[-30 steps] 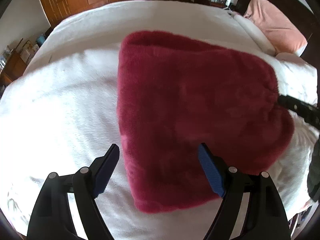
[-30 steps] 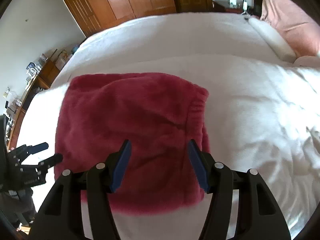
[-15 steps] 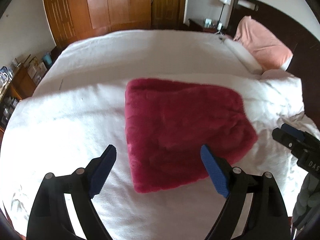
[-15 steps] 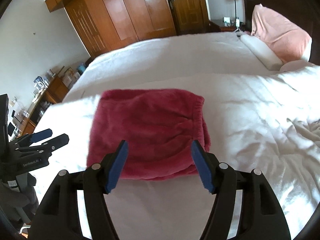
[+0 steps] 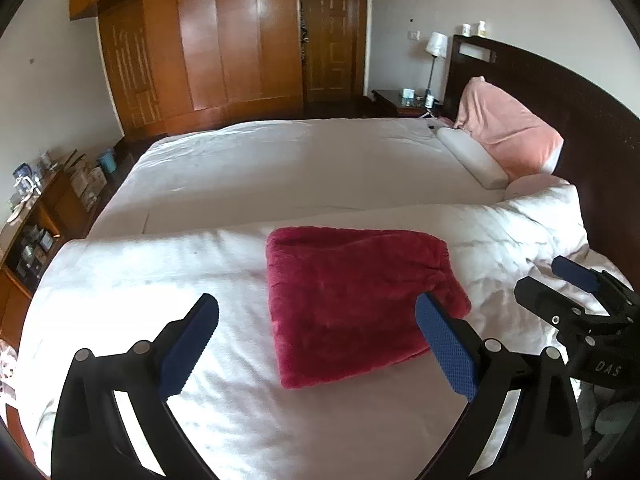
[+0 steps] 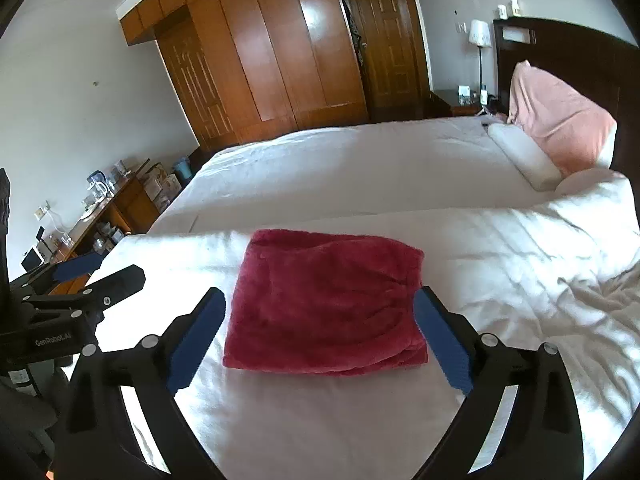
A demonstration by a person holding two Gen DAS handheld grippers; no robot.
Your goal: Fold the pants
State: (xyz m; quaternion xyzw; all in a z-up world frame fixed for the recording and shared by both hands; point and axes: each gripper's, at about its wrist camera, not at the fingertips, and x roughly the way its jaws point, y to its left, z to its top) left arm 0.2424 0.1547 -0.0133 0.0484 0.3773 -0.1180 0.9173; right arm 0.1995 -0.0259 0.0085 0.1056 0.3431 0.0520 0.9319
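Note:
Dark red fuzzy pants (image 5: 352,304) (image 6: 324,304) lie folded into a thick rectangle on the white duvet (image 5: 120,280), elastic waistband towards the right. My left gripper (image 5: 316,304) hovers well above and in front of the pants, its jaws opening, with nothing between the blue pads. My right gripper (image 6: 319,294) hangs likewise above the pants' near edge, jaws opening and empty. Each gripper shows in the other's view: the right gripper (image 5: 548,280) at the right edge, the left gripper (image 6: 108,270) at the left edge. Neither touches the pants.
A pink pillow (image 5: 508,136) and a white bolster (image 5: 472,156) lean at the dark headboard (image 5: 580,112) on the right. Rumpled duvet folds (image 6: 580,280) lie right of the pants. A cluttered low cabinet (image 5: 32,220) stands left of the bed, a wooden wardrobe (image 5: 208,40) behind.
Both grippers have risen and drawn back from the pants, which now look smaller and farther off. Both pairs of jaws have spread wider. The pants stay still.

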